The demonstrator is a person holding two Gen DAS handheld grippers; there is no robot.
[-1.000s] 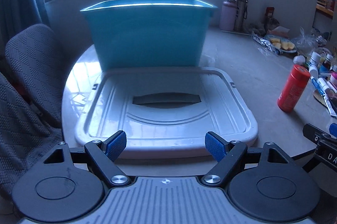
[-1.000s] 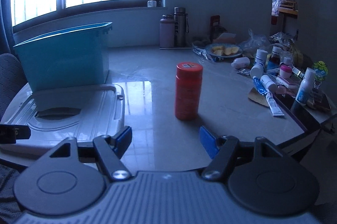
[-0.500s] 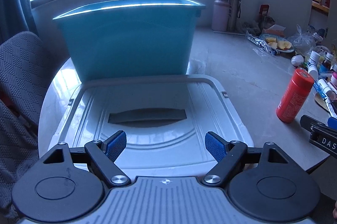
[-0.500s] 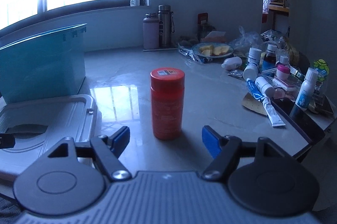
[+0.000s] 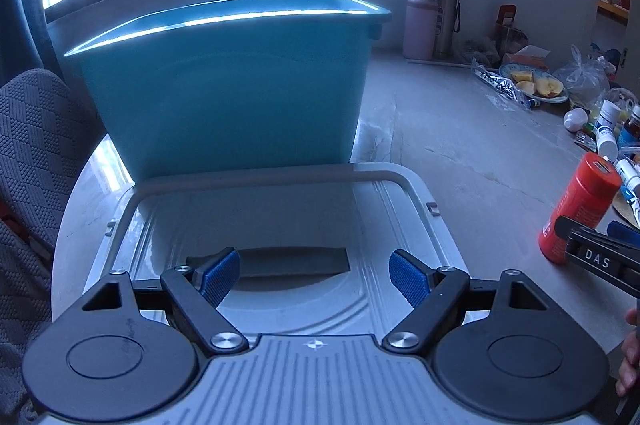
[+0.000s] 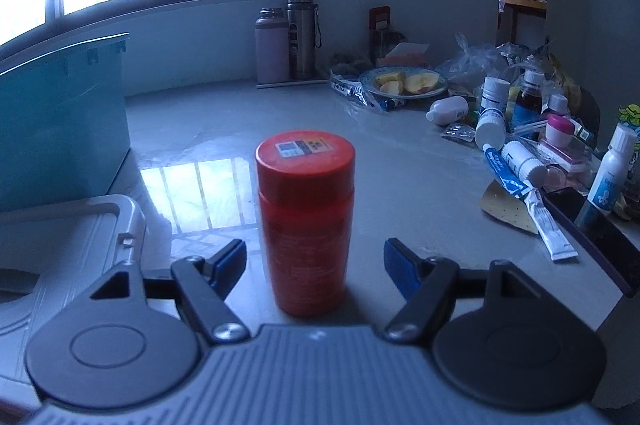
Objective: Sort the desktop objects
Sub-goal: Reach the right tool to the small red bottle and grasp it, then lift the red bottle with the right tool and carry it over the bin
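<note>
Advancing since the earlier frame, the right gripper now straddles the upright red bottle, fingers spread wide, not touching it. Left gripper, also spread, hovers above the white lid, teal bin just beyond.

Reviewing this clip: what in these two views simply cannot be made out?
- Inside of the teal bin: left wrist view, hidden by its own front wall.
- Red bottle label text: right wrist view, blurred; its base sits behind the right gripper body.
- Labels on the small bottles at the table's right: too small.
- Grey lid near edge: covered by the left gripper.
</note>
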